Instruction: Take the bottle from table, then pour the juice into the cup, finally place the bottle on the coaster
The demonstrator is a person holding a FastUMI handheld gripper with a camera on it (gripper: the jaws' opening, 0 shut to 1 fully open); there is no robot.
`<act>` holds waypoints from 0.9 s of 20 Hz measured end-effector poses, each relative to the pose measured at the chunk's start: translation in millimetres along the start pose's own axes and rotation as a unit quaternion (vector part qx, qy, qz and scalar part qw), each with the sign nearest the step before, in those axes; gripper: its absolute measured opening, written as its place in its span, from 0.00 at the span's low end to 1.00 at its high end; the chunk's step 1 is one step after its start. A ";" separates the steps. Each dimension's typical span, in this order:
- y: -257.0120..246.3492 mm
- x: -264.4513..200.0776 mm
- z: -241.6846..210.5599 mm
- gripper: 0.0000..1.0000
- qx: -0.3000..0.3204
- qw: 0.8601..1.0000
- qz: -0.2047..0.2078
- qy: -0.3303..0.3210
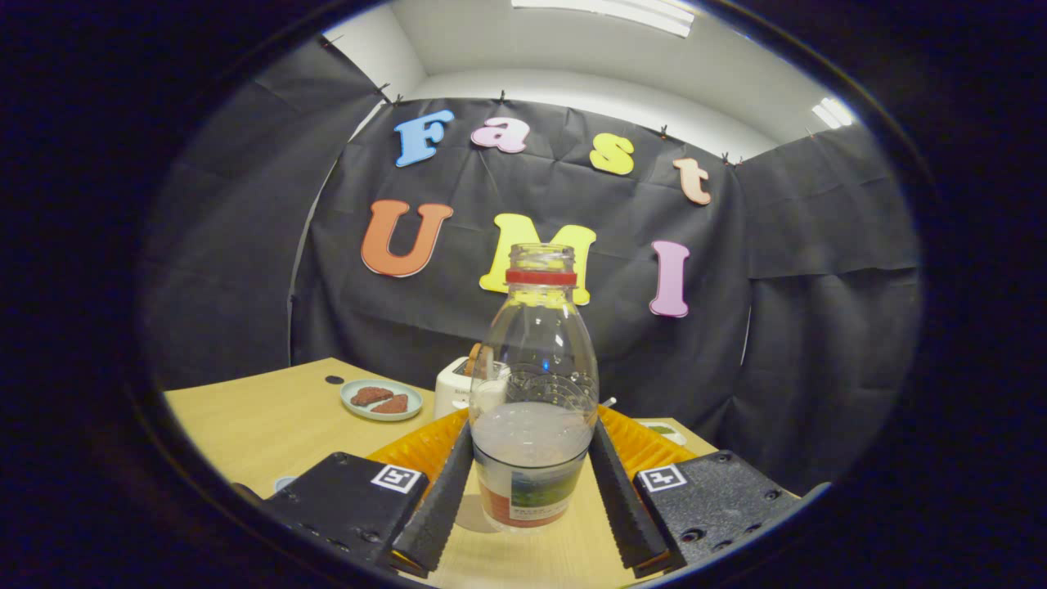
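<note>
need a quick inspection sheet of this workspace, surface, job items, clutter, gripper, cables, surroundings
surface: light wooden table, with a small dark round hole near the plate
job's things: clear bottle upright, no cap on, pale liquid in its lower part; cup and coaster cannot be made out
clutter: plate holding two reddish-brown pieces; white toaster behind the bottle; a small dish partly seen past the right finger
grippers: hand-held gripper with the bottle between its fingers; both appear to lie against the bottle's sides, firm contact cannot be confirmed
cables: nothing seen
surroundings: black cloth wall, white ceiling with lit lamps
</note>
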State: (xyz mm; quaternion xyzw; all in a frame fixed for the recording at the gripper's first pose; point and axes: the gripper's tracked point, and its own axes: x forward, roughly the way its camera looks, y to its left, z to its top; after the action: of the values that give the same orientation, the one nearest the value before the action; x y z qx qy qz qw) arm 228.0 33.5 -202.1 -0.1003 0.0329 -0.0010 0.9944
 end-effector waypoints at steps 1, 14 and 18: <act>1.8 6.9 -4.7 0.82 0.000 1.000 0.001 0.001; 34.8 93.0 -117.6 0.82 0.044 0.996 0.024 0.072; 37.1 102.2 -130.8 0.82 0.057 0.995 0.029 0.076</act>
State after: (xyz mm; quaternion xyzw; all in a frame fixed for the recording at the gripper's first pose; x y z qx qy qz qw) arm 321.3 42.8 -344.0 -0.0425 0.1107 0.0182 0.9928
